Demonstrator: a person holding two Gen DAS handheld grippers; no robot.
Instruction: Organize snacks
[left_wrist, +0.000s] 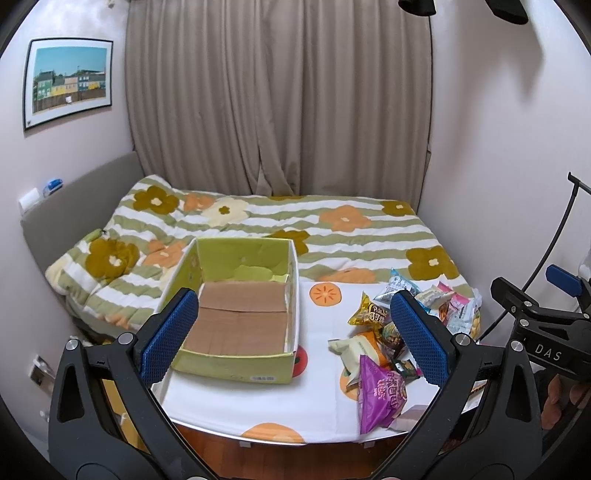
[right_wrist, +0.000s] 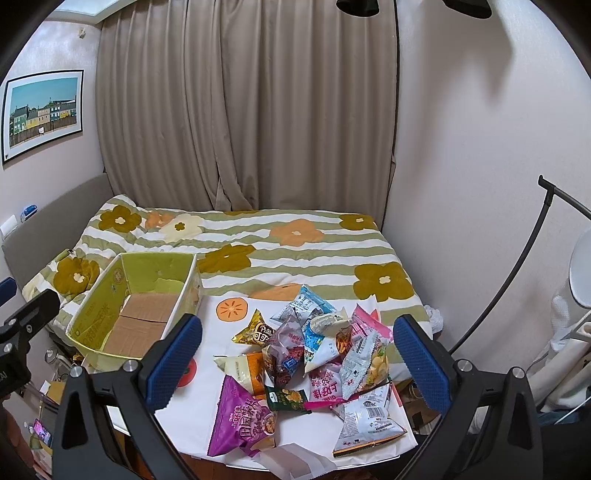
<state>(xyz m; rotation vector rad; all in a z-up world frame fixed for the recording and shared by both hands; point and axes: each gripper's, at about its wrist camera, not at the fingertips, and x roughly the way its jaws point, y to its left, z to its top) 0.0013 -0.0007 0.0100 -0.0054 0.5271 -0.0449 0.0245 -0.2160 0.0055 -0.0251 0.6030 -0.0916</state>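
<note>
An open green cardboard box (left_wrist: 240, 365) with a bare brown bottom stands on the left of a small table covered by a white cloth (left_wrist: 258, 402); it also shows in the right wrist view (right_wrist: 110, 291). A pile of snack bags (right_wrist: 317, 354) lies on the right of the table, with a purple bag (right_wrist: 240, 421) at its front; the pile also shows in the left wrist view (left_wrist: 399, 332). My left gripper (left_wrist: 295, 339) is open and empty, held above the table's front. My right gripper (right_wrist: 295, 362) is open and empty, above the pile.
A bed with a striped floral quilt (left_wrist: 295, 225) lies behind the table, with curtains (left_wrist: 277, 92) beyond it. A wall is on the right. A white paper bag (right_wrist: 295, 461) lies at the table's front edge. A lamp stand (right_wrist: 517, 277) is at the right.
</note>
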